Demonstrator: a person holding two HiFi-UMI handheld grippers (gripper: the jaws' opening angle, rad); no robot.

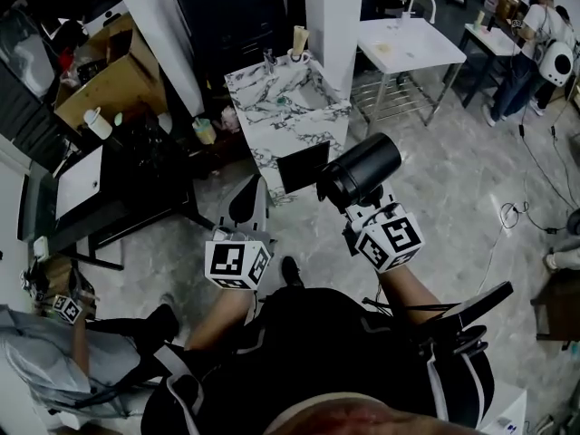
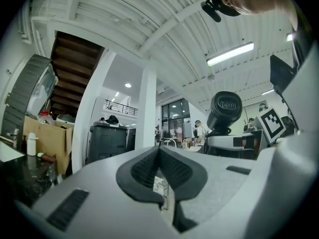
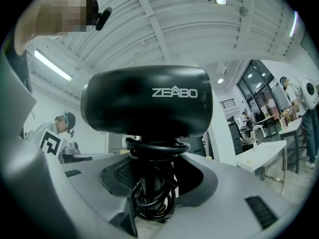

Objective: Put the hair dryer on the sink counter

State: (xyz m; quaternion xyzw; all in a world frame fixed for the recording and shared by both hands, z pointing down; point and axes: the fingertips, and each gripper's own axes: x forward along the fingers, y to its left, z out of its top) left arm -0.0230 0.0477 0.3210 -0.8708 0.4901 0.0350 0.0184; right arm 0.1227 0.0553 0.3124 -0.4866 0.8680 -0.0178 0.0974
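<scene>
Right claw (image 1: pixel 355 205) (image 3: pixel 149 185): closed on the handle of the black, barrel-shaped plastic hair dryer (image 1: pixel 362 168) (image 3: pixel 148 101). My pads press the handle from both sides. A black cord is wound in loops round that handle, and part of the winding sits between my jaws. The barrel stands above the claw, with white lettering on its side facing my camera.

Left claw (image 1: pixel 254 185) (image 2: pixel 159 149): closed and empty. The ribbed dark pads meet at their tips with nothing between them. It points roughly level, alongside the right claw.

Position of the dryer: in the air over the pale tiled floor (image 1: pixel 453 170), carried in the right claw only. From the left gripper view it shows off to the right (image 2: pixel 224 108).

White-and-grey marble-patterned sink counter (image 1: pixel 264 150): ahead of both claws in the head view, beside a white square pillar (image 1: pixel 332 16). The dryer is near the counter's front right corner but apart from it, touching no surface. A pale cup (image 1: pixel 298 43) stands at the counter's back edge.

A white table (image 1: pixel 410 45) stands beyond to the right.
</scene>
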